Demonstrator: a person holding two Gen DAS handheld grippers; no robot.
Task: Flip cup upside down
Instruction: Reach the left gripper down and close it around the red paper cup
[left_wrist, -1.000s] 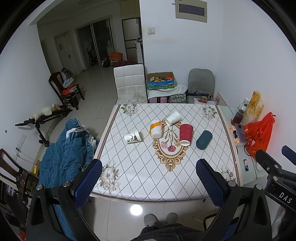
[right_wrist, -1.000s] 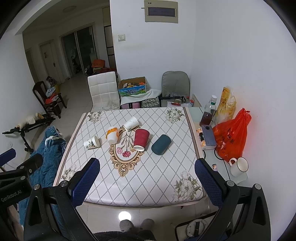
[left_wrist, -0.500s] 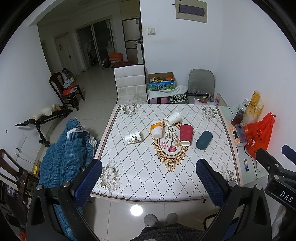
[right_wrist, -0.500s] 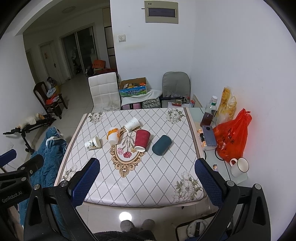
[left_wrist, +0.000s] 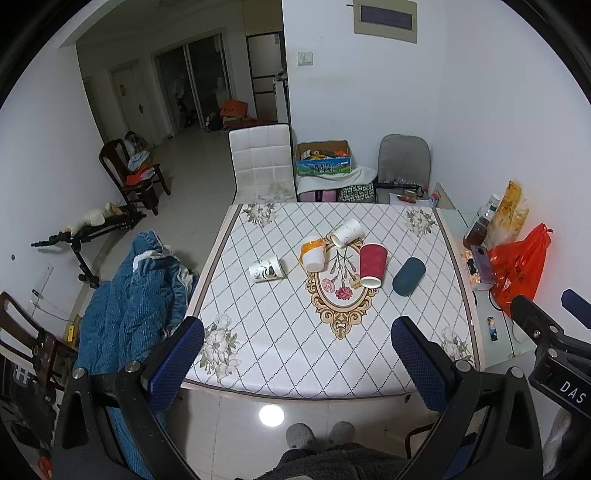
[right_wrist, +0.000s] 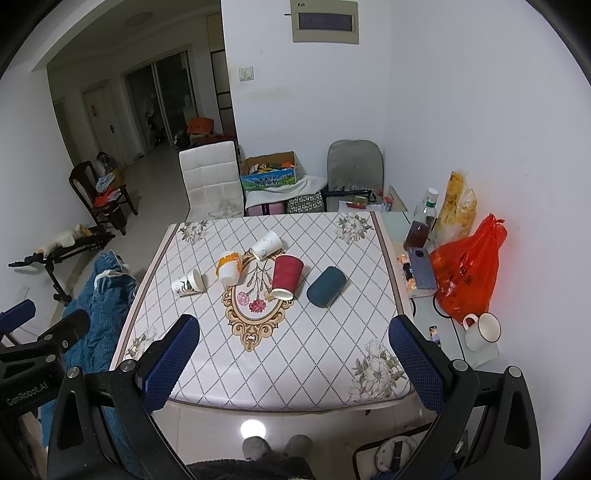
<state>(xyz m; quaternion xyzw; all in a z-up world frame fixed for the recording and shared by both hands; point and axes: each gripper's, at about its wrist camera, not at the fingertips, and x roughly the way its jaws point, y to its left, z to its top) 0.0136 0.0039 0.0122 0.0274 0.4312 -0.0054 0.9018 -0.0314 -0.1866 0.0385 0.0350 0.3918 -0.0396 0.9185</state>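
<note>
- The left hand-held gripper (left_wrist: 297, 352) hangs above the near edge of the worktop (left_wrist: 280, 354), its blue-padded fingers (left_wrist: 176, 360) spread wide and grasping nothing.
- The right hand-held gripper (right_wrist: 293, 354) is likewise spread wide and empty – well short of the cups.
- Five cups lie on their sides mid-worktop, on a white diamond-patterned cloth:
  - a small white paper cup with a dark print (left_wrist: 266, 268), farthest left;
  - a white paper cup with an orange band (left_wrist: 313, 254);
  - a plain white paper cup (left_wrist: 346, 232), farthest back;
  - a ribbed red paper cup (left_wrist: 372, 264), mouth toward the camera;
  - a dark teal cup (left_wrist: 408, 276), farthest right.
- A white mug (right_wrist: 481, 330) stands upright on the glass side table.
</note>
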